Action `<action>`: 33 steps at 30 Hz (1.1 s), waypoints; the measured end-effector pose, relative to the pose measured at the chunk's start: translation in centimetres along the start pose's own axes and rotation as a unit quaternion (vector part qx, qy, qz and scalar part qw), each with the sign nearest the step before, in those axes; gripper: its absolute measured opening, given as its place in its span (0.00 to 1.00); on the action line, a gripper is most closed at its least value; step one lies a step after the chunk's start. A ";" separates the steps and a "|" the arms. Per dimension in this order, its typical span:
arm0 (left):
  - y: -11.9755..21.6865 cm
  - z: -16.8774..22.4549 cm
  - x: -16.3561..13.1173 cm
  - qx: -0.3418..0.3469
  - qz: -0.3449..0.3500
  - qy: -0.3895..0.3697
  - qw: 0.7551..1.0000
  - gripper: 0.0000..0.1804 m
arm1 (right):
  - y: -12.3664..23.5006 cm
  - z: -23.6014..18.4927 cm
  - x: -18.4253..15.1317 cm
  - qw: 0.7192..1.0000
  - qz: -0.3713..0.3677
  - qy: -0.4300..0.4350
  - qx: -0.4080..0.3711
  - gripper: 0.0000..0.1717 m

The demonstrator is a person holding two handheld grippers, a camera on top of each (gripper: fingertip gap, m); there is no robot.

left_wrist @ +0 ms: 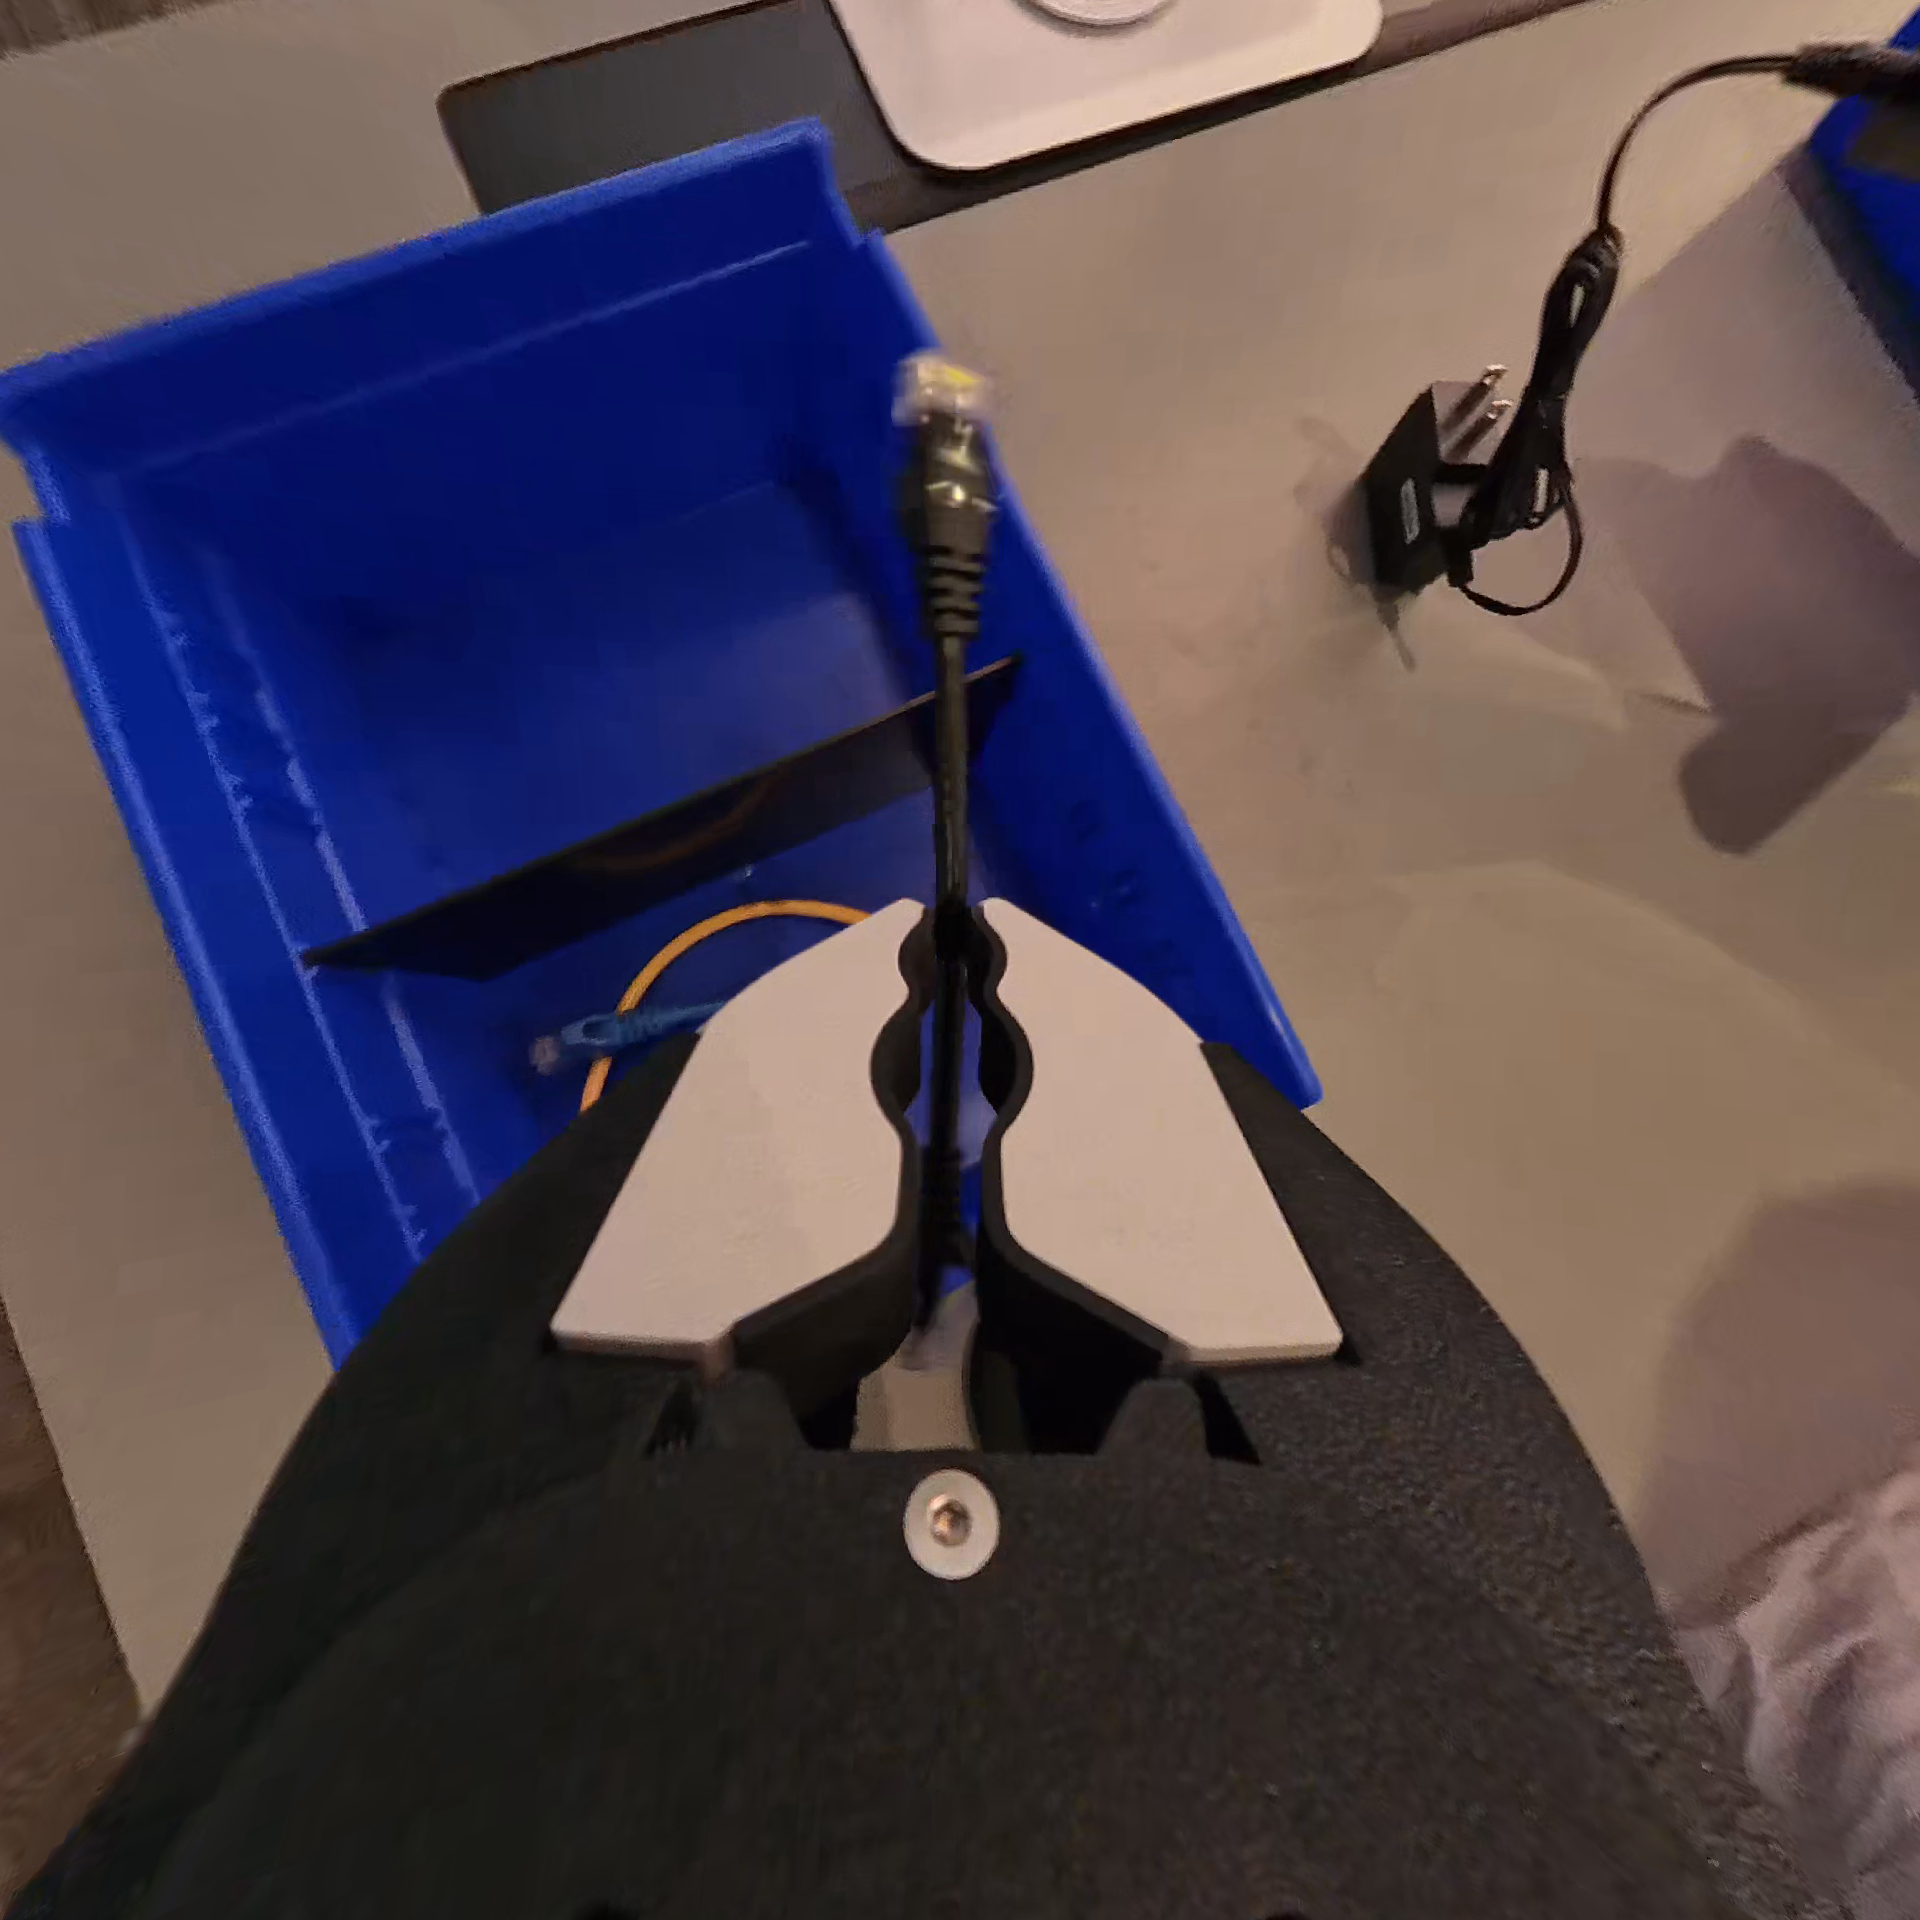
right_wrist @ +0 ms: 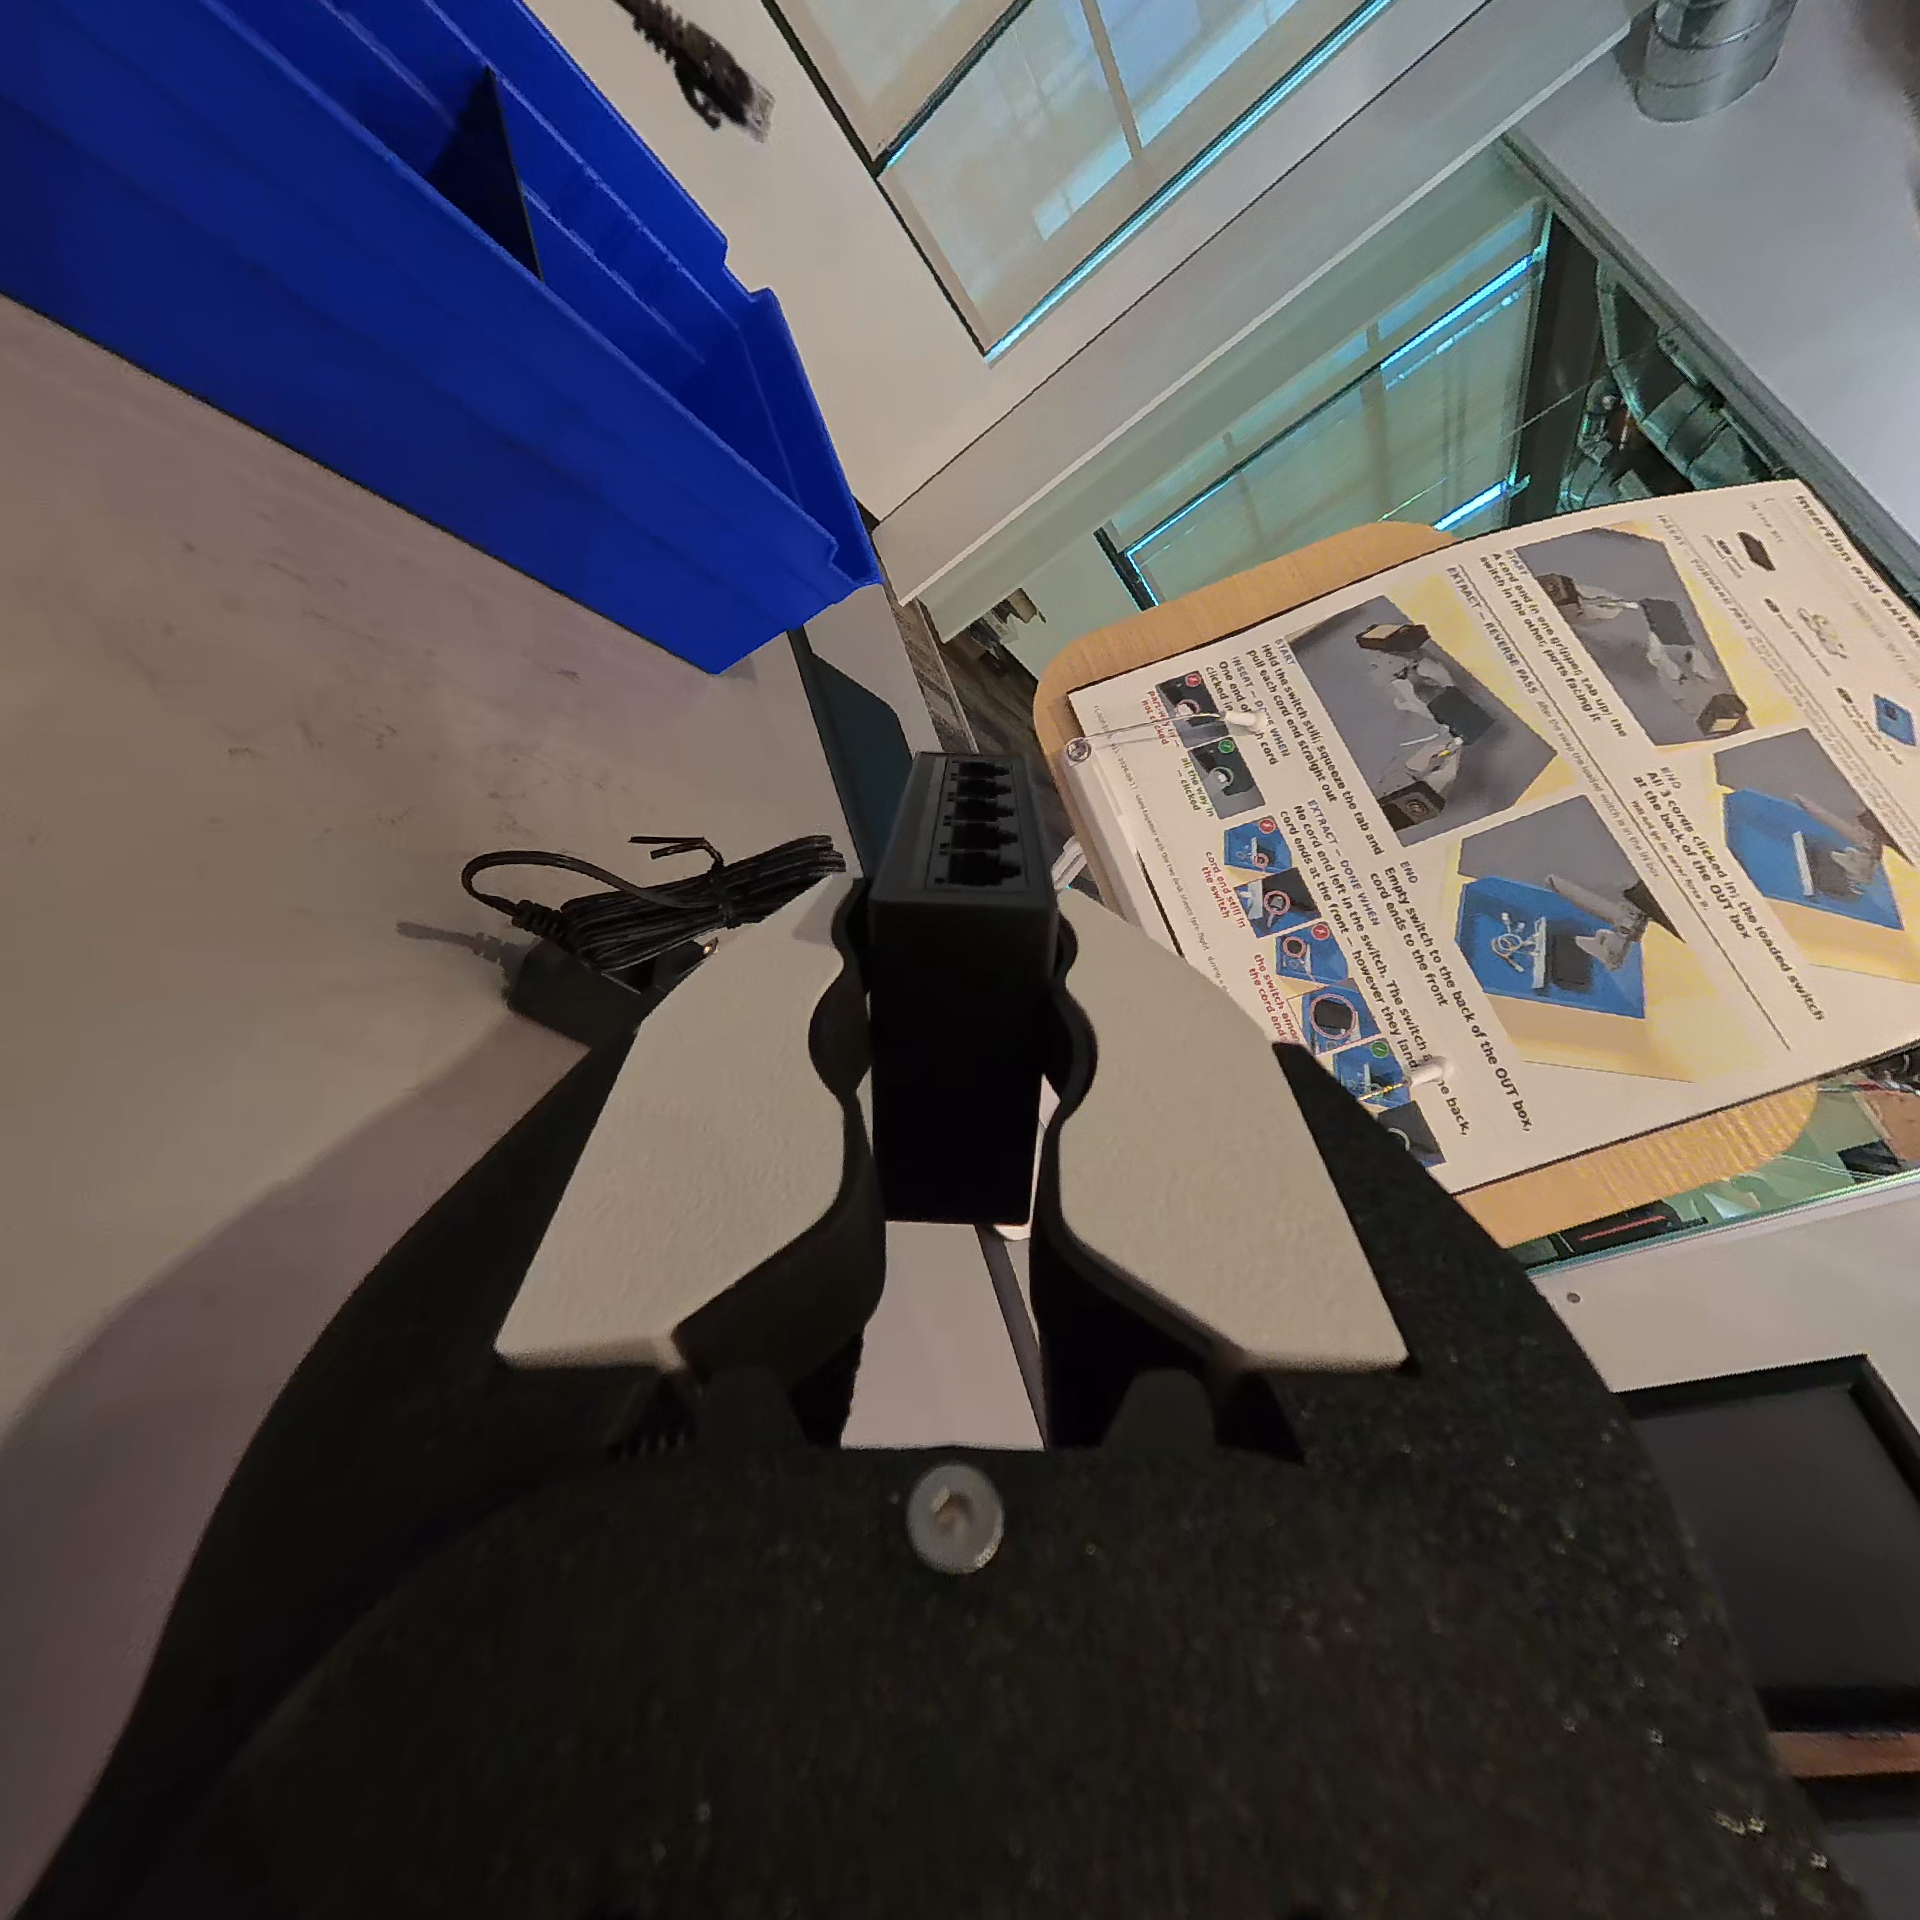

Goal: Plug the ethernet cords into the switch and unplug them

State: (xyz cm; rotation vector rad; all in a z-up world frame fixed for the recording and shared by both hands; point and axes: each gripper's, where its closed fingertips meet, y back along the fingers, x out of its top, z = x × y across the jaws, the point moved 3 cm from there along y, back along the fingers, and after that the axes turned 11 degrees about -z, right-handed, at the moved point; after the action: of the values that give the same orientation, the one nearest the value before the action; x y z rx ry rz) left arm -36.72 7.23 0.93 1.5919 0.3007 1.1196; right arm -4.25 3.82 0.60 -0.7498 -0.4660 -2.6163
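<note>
My left gripper (left_wrist: 949,920) is shut on a black ethernet cord (left_wrist: 951,727). The cord sticks up past the fingertips and ends in a clear plug (left_wrist: 940,390), held above the blue bin (left_wrist: 468,582). A yellow cord (left_wrist: 707,940) and a blue plug (left_wrist: 613,1034) lie in the bin's near compartment, in front of a black divider (left_wrist: 644,842). My right gripper (right_wrist: 961,904) is shut on the black switch (right_wrist: 956,997), its row of empty ports (right_wrist: 971,821) facing away. The black cord's plug shows far off in the right wrist view (right_wrist: 707,73).
A black power adapter with a bundled cable lies on the grey table (left_wrist: 1455,499), also in the right wrist view (right_wrist: 644,914). A second blue bin (right_wrist: 416,343) stands to the left of the switch. A printed instruction sheet (right_wrist: 1507,831) rests on a wooden stand at the right. My hands' fingertips stand some 30 cm from each other.
</note>
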 end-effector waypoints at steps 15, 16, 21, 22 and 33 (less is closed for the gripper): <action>-2.3 16.2 1.9 -0.249 0.006 -0.109 0.962 0.03 | -0.1 0.1 -0.3 1.000 -0.011 -0.002 -0.003 0.17; -3.1 16.4 1.7 -0.237 -0.003 -0.114 0.965 0.03 | -0.1 0.1 -0.3 1.000 -0.012 -0.003 -0.002 0.17; -7.8 15.1 0.2 -0.001 -0.049 -0.214 0.976 0.03 | -0.3 0.2 -0.5 1.000 -0.019 -0.006 -0.001 0.17; -8.6 14.7 -0.1 0.063 -0.058 -0.246 0.966 0.03 | -0.3 0.2 -0.5 1.000 -0.021 -0.006 -0.002 0.17; -13.8 16.2 -3.6 0.162 -0.108 -0.315 0.929 0.03 | -0.4 0.2 -0.5 1.000 -0.024 -0.006 -0.003 0.17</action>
State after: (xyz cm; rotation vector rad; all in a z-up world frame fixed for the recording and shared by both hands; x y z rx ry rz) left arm -21.17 -0.48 -11.81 2.0608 0.2270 0.3571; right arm -3.87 4.37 0.43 -0.7650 -0.4868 -2.6600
